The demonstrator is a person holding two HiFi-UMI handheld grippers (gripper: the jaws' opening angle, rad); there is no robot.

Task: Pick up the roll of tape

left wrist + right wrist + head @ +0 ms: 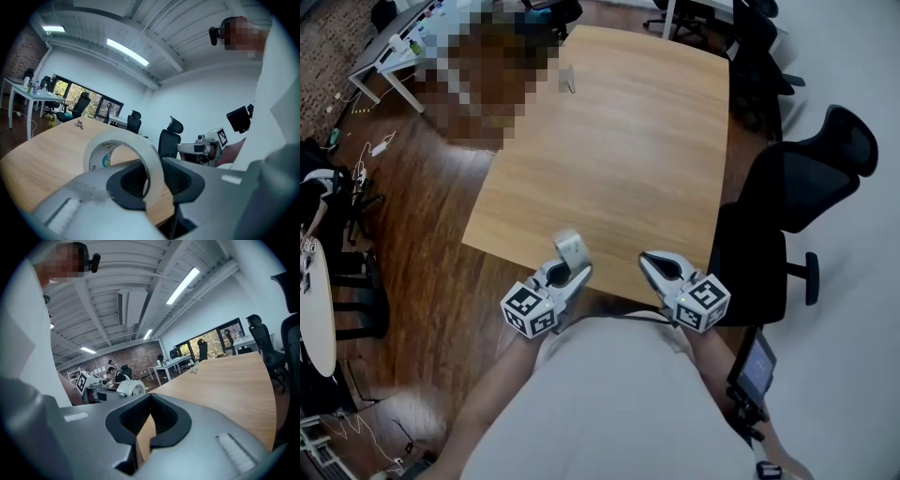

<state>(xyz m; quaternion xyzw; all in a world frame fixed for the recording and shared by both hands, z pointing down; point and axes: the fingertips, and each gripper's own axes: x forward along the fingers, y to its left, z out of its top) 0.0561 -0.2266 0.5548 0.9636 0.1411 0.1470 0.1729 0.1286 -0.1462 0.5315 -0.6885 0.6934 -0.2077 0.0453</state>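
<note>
- The step in hand looked like the lift itself: the roll of tape point(123, 145) was already gripped, so doing it well meant keeping a steady squeeze and holding the gripper near level so the ring could not slide off the pads.
- The left gripper point(152, 183), low and left of centre in the head view point(569, 270), was clenched on the roll with its jaws about halfway apart. The roll's near wall ran down between the two dark pads, seemingly one pad inside the core and one outside.
- The roll stood on edge in that grip, its hole facing the camera, and it appeared clear of the table point(619, 141), just above the table's near edge point(570, 247).
- The right gripper point(142, 434), low and right of centre in the head view point(653, 264), had its jaw tips drawn together on nothing; only wood showed through the slit between them.
- Farther off, a small metal object point(569, 81) lay near the table's far edge at the upper centre.
- A black office chair point(797, 192) stood beside the table at the right of the frame.
</note>
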